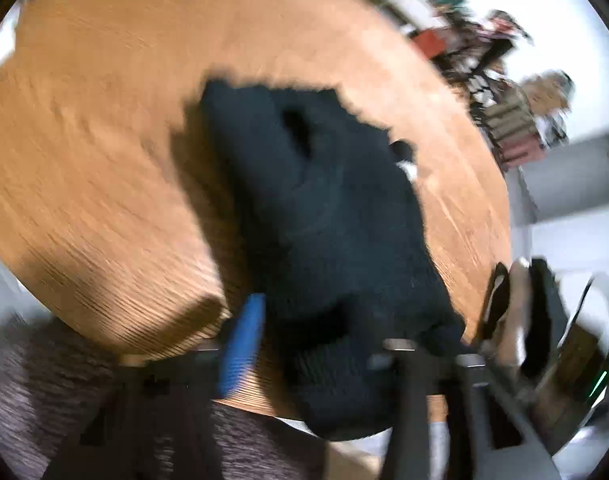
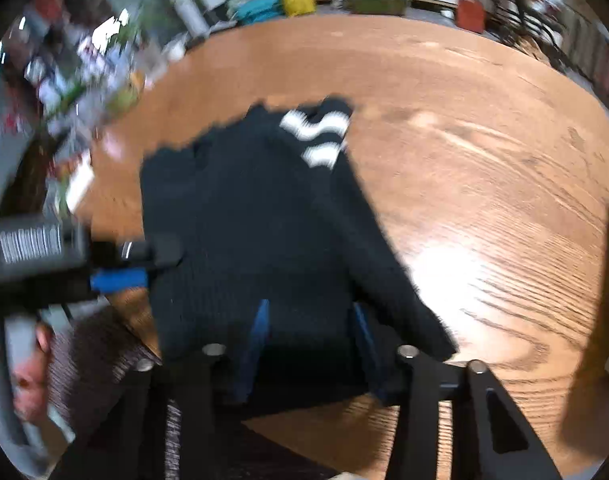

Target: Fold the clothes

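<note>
A black knit sweater (image 1: 316,216) with white stripes on one cuff (image 2: 316,136) lies on the round wooden table (image 1: 104,160), its near end lifted. My left gripper (image 1: 304,344) has the sweater's near edge between its blue fingers (image 1: 242,344); the right finger is hidden by cloth. It also shows in the right wrist view (image 2: 120,276) at the left, holding the sweater's left edge. My right gripper (image 2: 308,344) has the near hem between its blue fingers (image 2: 258,344). Both views are motion-blurred.
The table (image 2: 464,200) stretches wide to the right and far side. Clutter, a plant (image 2: 84,80) and a yellow tub (image 2: 298,0) stand beyond its far edge. A dark chair (image 1: 484,60) stands past the far rim. The right gripper's body (image 1: 544,340) shows at lower right.
</note>
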`<state>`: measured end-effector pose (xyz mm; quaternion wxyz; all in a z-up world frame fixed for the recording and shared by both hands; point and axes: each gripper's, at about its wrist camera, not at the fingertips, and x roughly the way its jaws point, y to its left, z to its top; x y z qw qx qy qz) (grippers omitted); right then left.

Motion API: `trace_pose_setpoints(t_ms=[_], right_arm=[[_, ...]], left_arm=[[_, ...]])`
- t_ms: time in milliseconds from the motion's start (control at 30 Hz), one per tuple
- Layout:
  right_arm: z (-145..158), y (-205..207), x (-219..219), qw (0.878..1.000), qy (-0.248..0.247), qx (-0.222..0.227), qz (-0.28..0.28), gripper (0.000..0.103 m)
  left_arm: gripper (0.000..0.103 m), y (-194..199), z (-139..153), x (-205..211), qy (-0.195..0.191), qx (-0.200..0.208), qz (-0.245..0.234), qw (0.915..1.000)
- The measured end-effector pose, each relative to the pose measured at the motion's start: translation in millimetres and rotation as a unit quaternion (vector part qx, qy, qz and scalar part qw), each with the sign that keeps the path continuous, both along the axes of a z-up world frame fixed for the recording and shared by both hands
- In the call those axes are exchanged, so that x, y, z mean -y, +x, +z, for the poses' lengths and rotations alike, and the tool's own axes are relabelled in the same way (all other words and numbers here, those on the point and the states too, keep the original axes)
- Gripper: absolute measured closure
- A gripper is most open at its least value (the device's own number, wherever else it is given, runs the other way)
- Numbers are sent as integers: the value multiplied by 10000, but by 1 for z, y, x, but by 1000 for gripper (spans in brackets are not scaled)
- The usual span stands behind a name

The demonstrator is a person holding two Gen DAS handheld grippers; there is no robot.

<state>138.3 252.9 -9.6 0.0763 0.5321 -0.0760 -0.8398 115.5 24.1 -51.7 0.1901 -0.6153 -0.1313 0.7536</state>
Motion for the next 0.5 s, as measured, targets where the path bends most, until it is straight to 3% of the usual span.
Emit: trace_pose_setpoints(t_ms=[33,100,200,367,433,500], right_arm=[[9,-2,-2,9999,18,-139,9,62],[26,-8,-1,9986,147,-470,175,66],[31,-30,17,9966,-1,-603,570,73],[-6,-86,51,9940,41,-218,1068,73],[-29,-105,56,9952,155,34,962,76],[-34,-116,53,9965,-72,77,828,76]], left_arm=[[93,2,2,-4,-24,-56,-89,9999],[94,7,5,-12,-72,-168,-266,9995],[94,14,5,-29,-271,-313,-453,9981],[94,13,-4,-41,-644,-384,-618,9953],[94,5,-8,-31,-585,-242,-581,9963],[94,-4,-3,-20,-315,-52,-505,9982]])
